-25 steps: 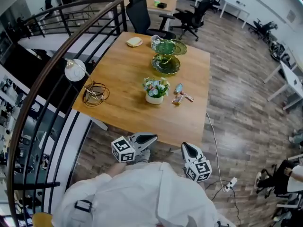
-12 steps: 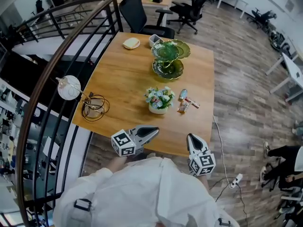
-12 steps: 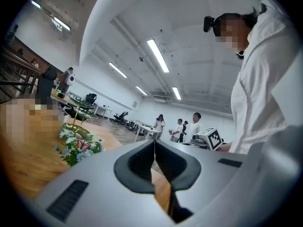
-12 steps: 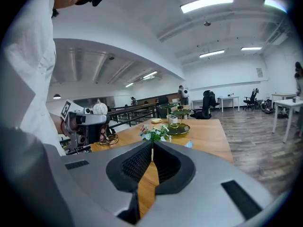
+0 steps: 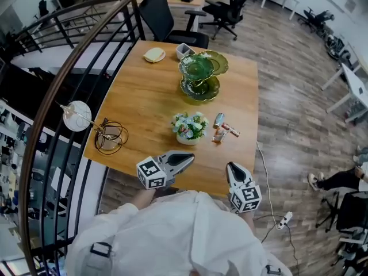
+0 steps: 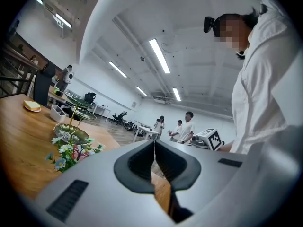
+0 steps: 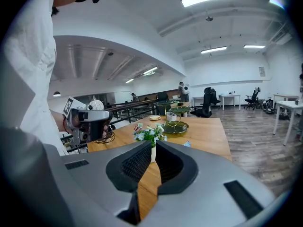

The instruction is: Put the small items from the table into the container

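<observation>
The fingers [image 6: 137,163] of the left gripper [image 5: 186,158] are pressed together, pad against pad, and nothing is between them. The fingers [image 7: 135,167] of the right gripper [image 5: 231,167] are also closed, with only a thin slit between the pads, and they hold nothing. Both grippers hang over the near edge of the desk [image 5: 144,102], apart from each other, the left one to the left of the right one. Their tips point toward the middle of the desk, and the marker cubes sit close to the person's white coat [image 5: 172,234]. The small items [image 5: 221,129], a few wrapped packets in silver-blue and red-white, lie together on the desk beyond the right gripper. They are just beside a white pot of flowers [image 5: 188,127], on its right side, and neither gripper touches them. Farther away stands a green tiered dish [image 5: 200,76]. A small white container [image 5: 184,50] sits by the far edge, near that dish, and a pale flat thing on a plate [image 5: 154,54] lies to its left. At the left edge of the desk there is a wire stand [image 5: 110,137] with a round white lamp [image 5: 77,115]. A dark curved railing [image 5: 63,85] runs along that side. A black office chair [image 5: 158,13] stands behind the far edge, on a wooden floor [image 5: 287,114].
</observation>
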